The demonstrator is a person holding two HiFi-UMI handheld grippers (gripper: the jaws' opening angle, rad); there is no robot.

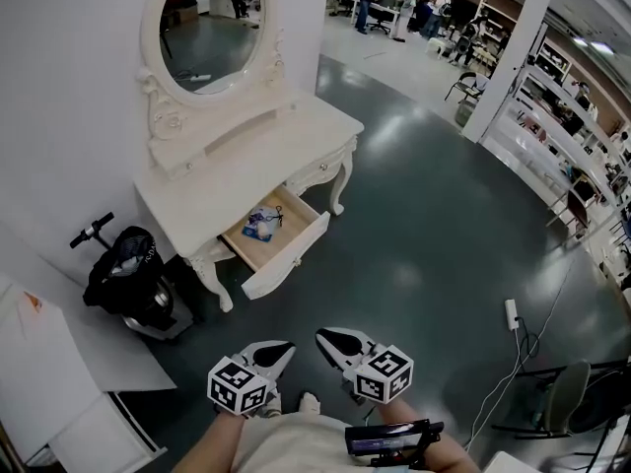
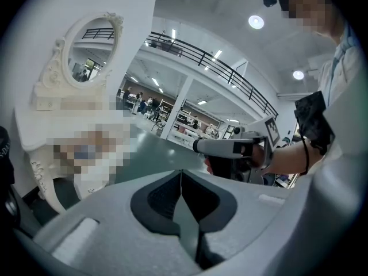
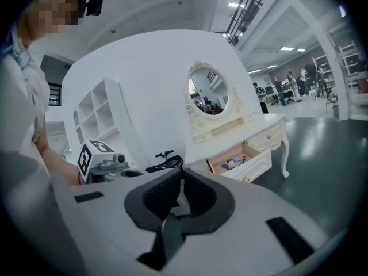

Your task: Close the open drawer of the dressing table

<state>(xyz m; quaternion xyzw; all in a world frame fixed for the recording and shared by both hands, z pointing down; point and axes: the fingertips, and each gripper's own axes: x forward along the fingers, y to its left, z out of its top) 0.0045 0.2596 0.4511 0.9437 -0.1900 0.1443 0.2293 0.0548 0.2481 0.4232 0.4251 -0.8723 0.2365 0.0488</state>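
Across the room runs a dark, glossy floor point(image 1: 434, 225), and against the white wall stands the cream table point(image 1: 256, 161) with its oval mirror point(image 1: 212, 23) upright on top. Just left of the table in the head view sits a black scooter point(image 1: 128, 274), handlebar up. The table's drawer point(image 1: 286, 259) stands pulled far out towards the person, its wooden inside showing, while the drawer beside it is shut. The right gripper view shows the same open drawer point(image 3: 241, 163) ahead and to the right. Low in the head view, well apart from the drawer, the left gripper point(image 1: 286, 346) and right gripper point(image 1: 323, 336) hang side by side, tips near each other, touching nothing. Both pairs of jaws are pressed together with nothing between them. Small blue-and-white items point(image 1: 262, 223) lie in the drawer, too small to name.
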